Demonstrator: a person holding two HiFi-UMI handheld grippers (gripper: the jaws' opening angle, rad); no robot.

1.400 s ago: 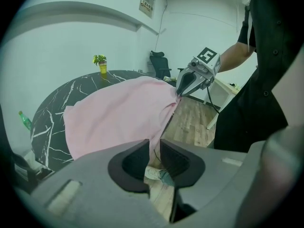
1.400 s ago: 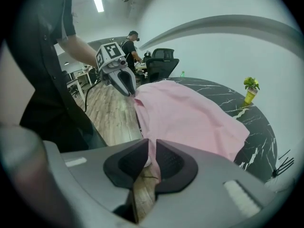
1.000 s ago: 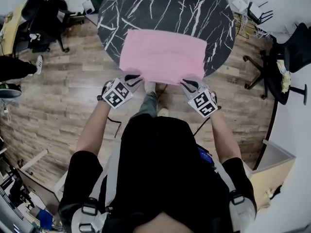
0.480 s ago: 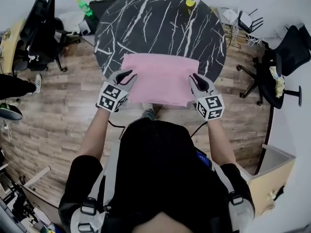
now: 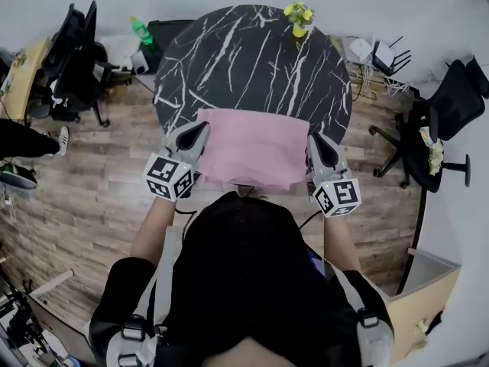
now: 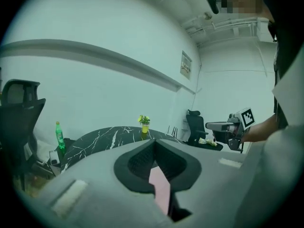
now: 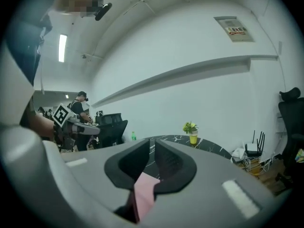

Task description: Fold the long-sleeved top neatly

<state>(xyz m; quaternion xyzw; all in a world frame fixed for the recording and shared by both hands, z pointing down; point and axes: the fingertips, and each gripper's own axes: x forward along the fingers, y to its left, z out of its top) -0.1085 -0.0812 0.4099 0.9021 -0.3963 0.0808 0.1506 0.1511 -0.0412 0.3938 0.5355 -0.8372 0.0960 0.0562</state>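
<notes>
Left gripper (image 5: 200, 131): jaws shut tight on the pink top (image 5: 252, 155) at its near-left corner; the left gripper view shows a strip of pink cloth pinched between the pads.
Right gripper (image 5: 315, 141): jaws narrow, having just closed further, with pink cloth nipped between the pads. It holds the near-right corner.
Arms: both forearms reach forward from the body towards the near rim of the table (image 5: 252, 60). They run roughly side by side, with the grippers pointing almost level and their marker cubes turned up to the head camera.
Pink top: a folded rectangle stretched between the two grippers. Its far part lies over the near side of the table, and its near edge is raised and reaches out past the rim.
Table: round, with a black marble-look top veined in white.
Far rim of table: a small yellow flower pot (image 5: 299, 17), well apart from the top.
Left of table: a green bottle (image 5: 140, 30) and a dark office chair (image 5: 72, 52) on the wooden floor (image 5: 99, 174).
Right of table: another office chair (image 5: 451, 90), with white boxes and cables (image 5: 374, 52) between it and the table.
</notes>
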